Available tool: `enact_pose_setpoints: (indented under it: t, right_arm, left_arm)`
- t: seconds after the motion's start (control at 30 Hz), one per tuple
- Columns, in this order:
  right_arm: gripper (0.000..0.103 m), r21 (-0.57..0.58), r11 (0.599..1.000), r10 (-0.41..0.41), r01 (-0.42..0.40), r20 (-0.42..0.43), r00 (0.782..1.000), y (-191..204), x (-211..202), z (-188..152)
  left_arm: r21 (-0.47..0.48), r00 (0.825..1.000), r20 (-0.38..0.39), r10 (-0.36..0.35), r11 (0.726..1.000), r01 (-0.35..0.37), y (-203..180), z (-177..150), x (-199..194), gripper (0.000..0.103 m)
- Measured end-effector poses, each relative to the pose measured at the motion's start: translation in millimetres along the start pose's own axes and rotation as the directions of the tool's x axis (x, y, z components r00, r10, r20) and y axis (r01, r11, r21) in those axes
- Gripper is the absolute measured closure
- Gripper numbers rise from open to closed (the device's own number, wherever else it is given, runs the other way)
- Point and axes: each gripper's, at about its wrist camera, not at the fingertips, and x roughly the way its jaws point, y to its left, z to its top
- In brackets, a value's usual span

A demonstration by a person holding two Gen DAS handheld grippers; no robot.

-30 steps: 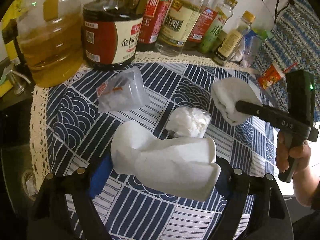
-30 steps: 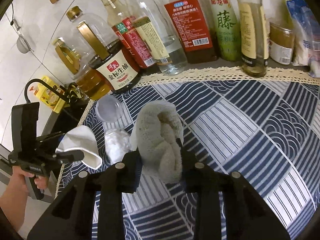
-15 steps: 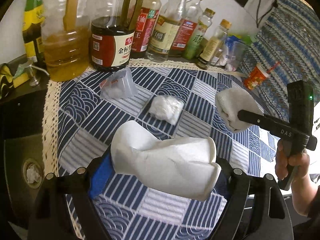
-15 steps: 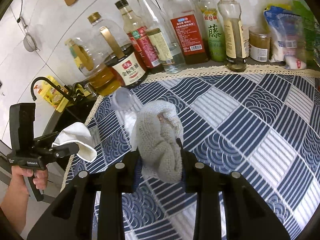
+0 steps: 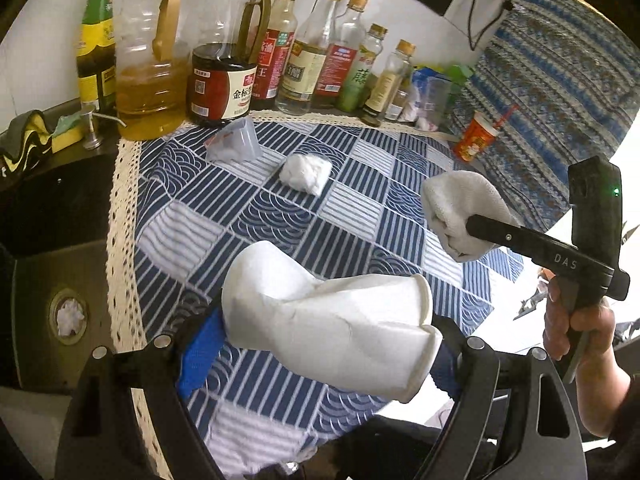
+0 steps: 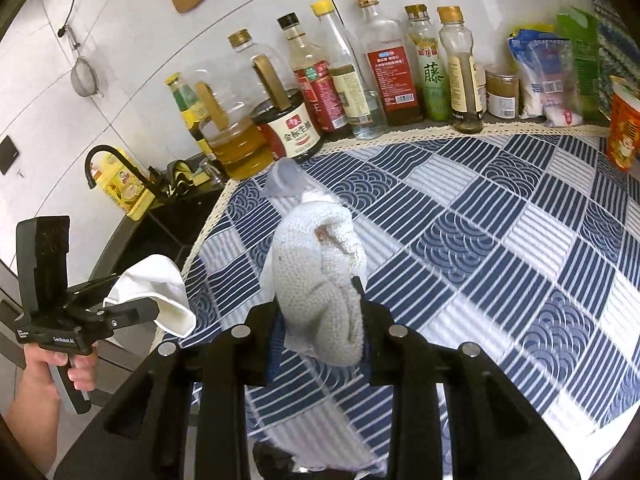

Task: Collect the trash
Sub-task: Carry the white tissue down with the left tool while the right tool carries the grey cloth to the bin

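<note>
Holding both pieces of trash off the tabletop [image 5: 248, 216], I am clamping a crushed white paper cup [image 5: 328, 316] sideways in my left hand-held gripper [image 5: 320, 344], above the near edge of the blue patterned cloth. My right hand-held gripper [image 6: 318, 332] is pinching a wadded white cloth [image 6: 320, 280] between its fingers, raised over the cloth's middle. A crumpled white wad [image 5: 306, 170] and a clear plastic cup [image 5: 236, 142] on its side are lying farther back, near the row of sauce bottles [image 5: 320, 52]. More white scrap is sitting in the sink drain [image 5: 70, 316] to my left.
</note>
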Motion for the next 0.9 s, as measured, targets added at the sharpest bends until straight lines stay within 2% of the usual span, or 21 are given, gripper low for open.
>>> enact_pose_setpoints:
  t: [0.53, 0.9]
  right_arm:
    - [0.072, 0.022, 0.999, -0.040, 0.039, 0.026, 0.999, 76.9, -50.5, -87.5]
    - [0.072, 0.047, 0.999, -0.025, 0.025, -0.012, 1.000, 101.2, -55.6, -129.9]
  left_arm:
    - [0.033, 0.998, 0.032, -0.059, 0.998, 0.058, -2.4, -81.7, -69.6, 0.020]
    - [0.007, 0.997, 0.029, -0.073, 0.997, 0.073, 0.0, -117.9, -94.6, 0.020]
